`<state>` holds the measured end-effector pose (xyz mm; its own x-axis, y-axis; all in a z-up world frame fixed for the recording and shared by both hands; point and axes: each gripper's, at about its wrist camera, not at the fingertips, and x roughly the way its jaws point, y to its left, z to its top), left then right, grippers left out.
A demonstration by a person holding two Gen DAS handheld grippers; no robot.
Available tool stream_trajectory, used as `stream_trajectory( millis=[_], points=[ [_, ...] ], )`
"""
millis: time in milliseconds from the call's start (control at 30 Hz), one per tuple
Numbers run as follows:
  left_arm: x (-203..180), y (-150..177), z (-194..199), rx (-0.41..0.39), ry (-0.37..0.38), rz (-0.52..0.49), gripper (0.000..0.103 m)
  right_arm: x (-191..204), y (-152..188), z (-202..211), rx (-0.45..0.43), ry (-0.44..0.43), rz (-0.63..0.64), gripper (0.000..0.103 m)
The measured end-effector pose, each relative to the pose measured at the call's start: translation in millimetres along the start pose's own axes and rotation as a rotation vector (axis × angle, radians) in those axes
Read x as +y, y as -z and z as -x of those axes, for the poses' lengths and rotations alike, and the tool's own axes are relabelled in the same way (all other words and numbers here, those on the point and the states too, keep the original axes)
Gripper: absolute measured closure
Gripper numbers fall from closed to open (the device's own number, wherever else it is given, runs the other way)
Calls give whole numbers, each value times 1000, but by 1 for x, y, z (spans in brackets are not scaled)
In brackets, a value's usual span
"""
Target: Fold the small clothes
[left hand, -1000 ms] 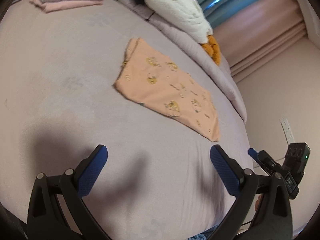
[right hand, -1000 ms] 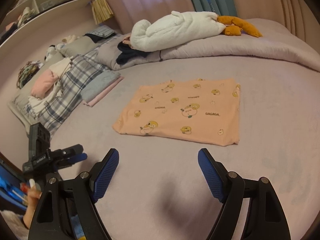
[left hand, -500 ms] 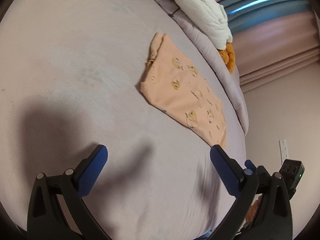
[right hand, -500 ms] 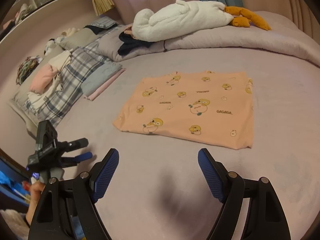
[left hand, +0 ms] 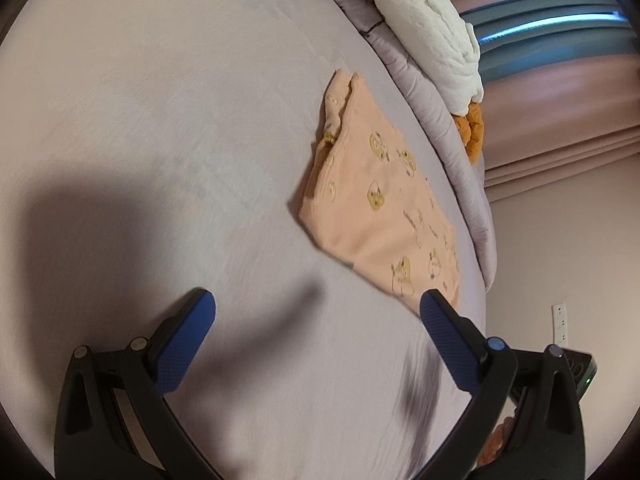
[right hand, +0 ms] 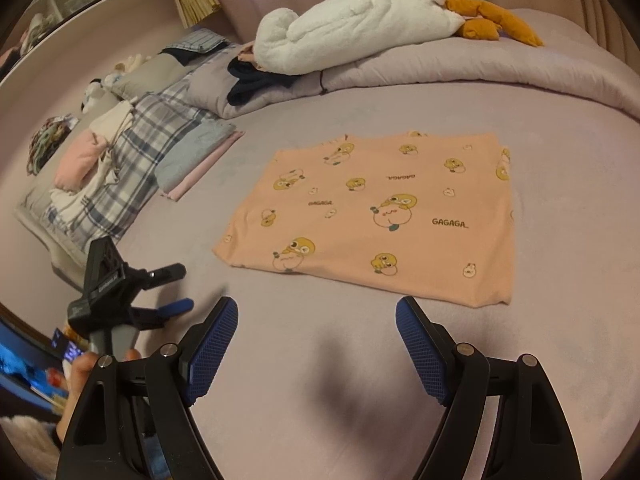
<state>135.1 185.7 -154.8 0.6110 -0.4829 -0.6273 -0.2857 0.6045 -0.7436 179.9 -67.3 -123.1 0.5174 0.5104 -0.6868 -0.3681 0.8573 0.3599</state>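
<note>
A peach-orange garment with yellow duck prints (right hand: 384, 216) lies flat, folded into a rectangle, on the lilac bed sheet (right hand: 320, 380). It also shows in the left wrist view (left hand: 376, 208) at the right. My right gripper (right hand: 316, 320) is open and empty, just short of the garment's near edge. My left gripper (left hand: 316, 312) is open and empty above the sheet, left of the garment; it also shows in the right wrist view (right hand: 168, 288) at the lower left, held in a hand.
A rolled lilac duvet (right hand: 460, 68) with a white plush goose (right hand: 360, 20) on it runs along the far side. Folded clothes (right hand: 200, 152) and a plaid blanket pile (right hand: 116, 168) lie at the left. The bed edge and a wall socket (left hand: 560, 322) are on the right.
The left gripper has swung and tilted, so the garment slid to the right in its view. The right gripper has moved closer to the garment. Both stay open.
</note>
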Motion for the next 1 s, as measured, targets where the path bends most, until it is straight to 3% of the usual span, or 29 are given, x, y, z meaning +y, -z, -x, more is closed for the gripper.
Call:
stream_trajectory(
  millis=[300, 600, 833, 933, 1000],
  points=[
    [-5, -36, -28, 16, 65, -16, 1, -5, -1, -10, 7, -10, -1, 22],
    [-35, -71, -77, 109, 80, -108, 1, -18, -8, -26, 17, -25, -27, 22],
    [-53, -94, -105, 145, 75, -142, 2, -29, -32, -49, 12, -50, -35, 22],
    [-59, -97, -109, 143, 55, -157, 13, -31, -50, -68, 21, -35, -40, 22],
    [-59, -97, -110, 139, 21, -157, 41, -28, -65, -85, 34, 5, -28, 22]
  ],
)
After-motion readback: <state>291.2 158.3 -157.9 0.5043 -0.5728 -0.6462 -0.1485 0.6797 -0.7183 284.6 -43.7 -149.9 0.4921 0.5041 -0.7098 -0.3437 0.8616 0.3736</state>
